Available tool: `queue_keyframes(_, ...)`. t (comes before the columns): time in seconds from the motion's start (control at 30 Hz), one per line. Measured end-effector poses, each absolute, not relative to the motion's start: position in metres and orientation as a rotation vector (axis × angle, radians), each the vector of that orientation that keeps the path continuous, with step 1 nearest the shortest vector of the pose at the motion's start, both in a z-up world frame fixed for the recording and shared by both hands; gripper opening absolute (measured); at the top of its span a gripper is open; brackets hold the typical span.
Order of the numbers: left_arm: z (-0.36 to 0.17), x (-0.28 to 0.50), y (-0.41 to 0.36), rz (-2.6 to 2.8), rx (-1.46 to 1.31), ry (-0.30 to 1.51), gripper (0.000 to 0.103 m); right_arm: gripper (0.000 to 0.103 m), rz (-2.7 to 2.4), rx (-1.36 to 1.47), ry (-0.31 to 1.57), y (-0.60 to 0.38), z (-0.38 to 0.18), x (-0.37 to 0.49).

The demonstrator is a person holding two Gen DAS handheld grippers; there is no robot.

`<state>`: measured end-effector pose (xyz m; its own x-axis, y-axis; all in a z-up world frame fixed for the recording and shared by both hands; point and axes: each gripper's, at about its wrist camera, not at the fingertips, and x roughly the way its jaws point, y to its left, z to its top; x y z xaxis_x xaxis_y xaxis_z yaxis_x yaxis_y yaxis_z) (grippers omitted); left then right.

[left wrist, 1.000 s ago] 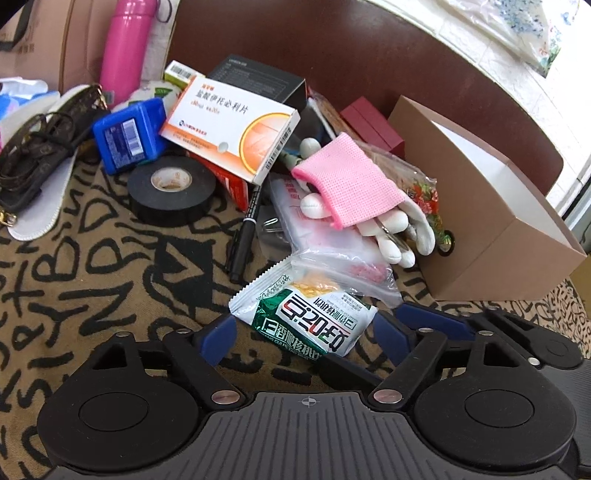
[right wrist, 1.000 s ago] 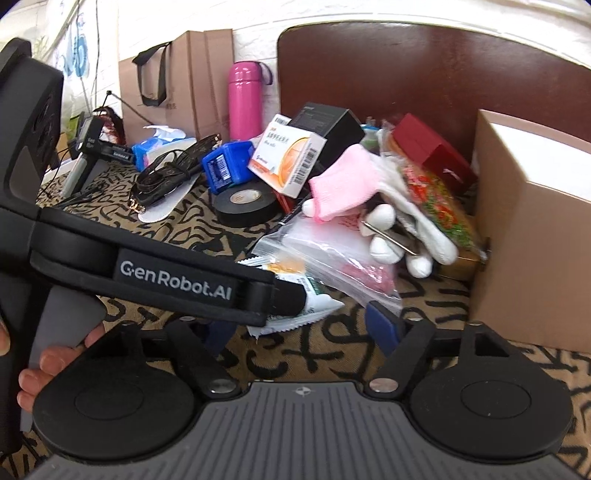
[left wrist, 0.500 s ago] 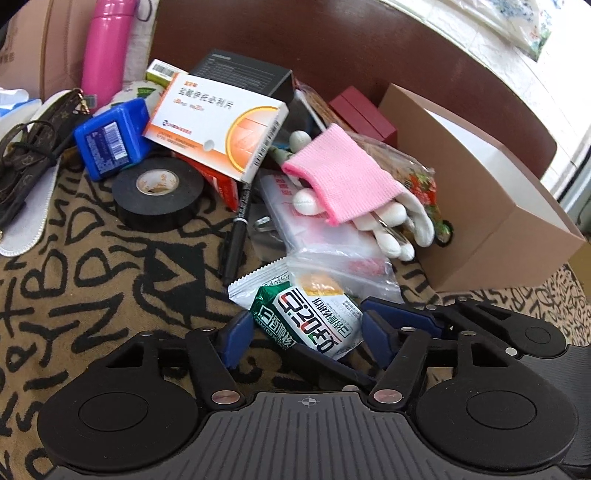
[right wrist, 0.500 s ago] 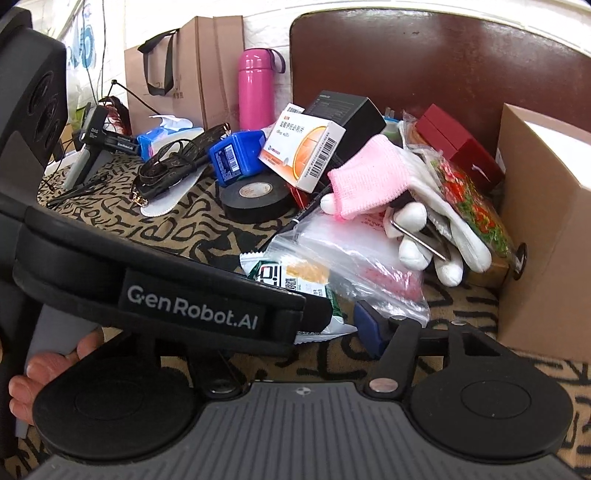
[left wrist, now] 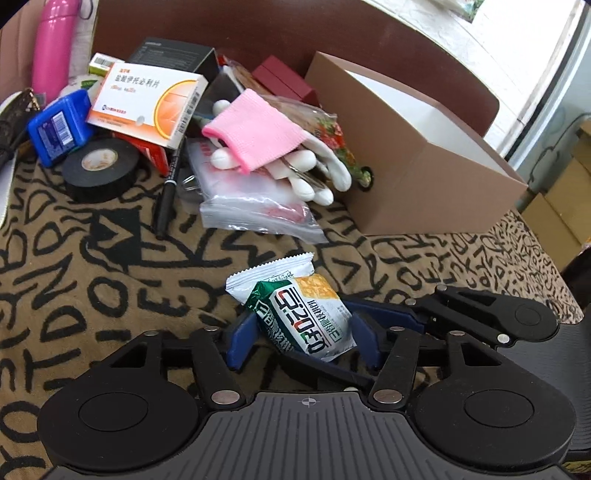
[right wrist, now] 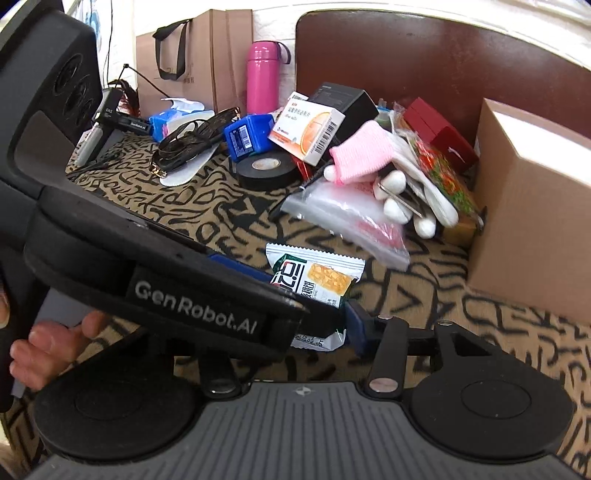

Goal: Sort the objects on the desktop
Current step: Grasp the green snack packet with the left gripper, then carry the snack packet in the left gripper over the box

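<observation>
My left gripper (left wrist: 301, 334) is shut on a green and white snack packet (left wrist: 299, 306) and holds it above the patterned cloth, away from the pile. The packet also shows in the right wrist view (right wrist: 317, 278), gripped by the left gripper's blue fingers (right wrist: 240, 264). My right gripper (right wrist: 295, 328) sits just under and behind the left one; its right blue finger (right wrist: 358, 326) shows, its left finger is hidden by the left gripper's body. A brown open cardboard box (left wrist: 413, 147) stands at the right.
A pile lies beyond: a clear zip bag (left wrist: 258, 206), a pink-cuffed white glove (left wrist: 273, 147), a medicine box (left wrist: 147, 103), black tape roll (left wrist: 99, 170), a black pen (left wrist: 166, 195), a blue box (left wrist: 59, 125), a pink bottle (left wrist: 51, 48). A brown headboard (left wrist: 258, 33) stands behind.
The left gripper closed on the snack packet and pulled it back out from under the zip bag, lifting it off the cloth. The right gripper stayed close beneath it.
</observation>
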<state>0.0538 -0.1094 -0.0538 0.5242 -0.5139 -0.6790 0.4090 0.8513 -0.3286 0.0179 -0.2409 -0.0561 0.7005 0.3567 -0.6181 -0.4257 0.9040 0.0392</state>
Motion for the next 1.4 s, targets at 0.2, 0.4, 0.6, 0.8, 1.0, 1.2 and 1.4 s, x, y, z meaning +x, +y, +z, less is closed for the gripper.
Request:
queue_keyframes(0.2,-0.052,0.057,-0.116,-0.547,-0.087,0.862,0.059,0.059,0.422,-0.086,0.676,-0.243,-0.061,0.017)
queue_keyframes(0.4,-0.054,0.056,-0.119,-0.53,-0.086,0.862,0.058,0.061,0.425,0.019,0.688,-0.254,-0.063,0.02)
queue_keyframes(0.6,-0.046,0.05,-0.126,-0.542,-0.056,0.865,0.045,0.053,0.43,0.039,0.674,-0.261,-0.059,0.015)
queue_keyframes(0.8,-0.019,0.034,-0.14,-0.581,-0.028,0.802,0.044,0.052,0.413,0.03,0.61,-0.277,-0.037,-0.002)
queue_keyframes(1.0,0.02,0.03,-0.17,-0.643,-0.002,0.685,0.044,0.052,0.347,0.008,0.492,-0.301,-0.002,-0.012)
queue_keyframes(1.2,0.056,0.046,-0.201,-0.694,0.02,0.578,0.045,0.052,0.276,-0.014,0.381,-0.327,0.027,-0.002)
queue_keyframes(1.4,0.073,0.081,-0.231,-0.746,0.027,0.547,0.045,0.052,0.203,-0.007,0.342,-0.352,0.041,0.024)
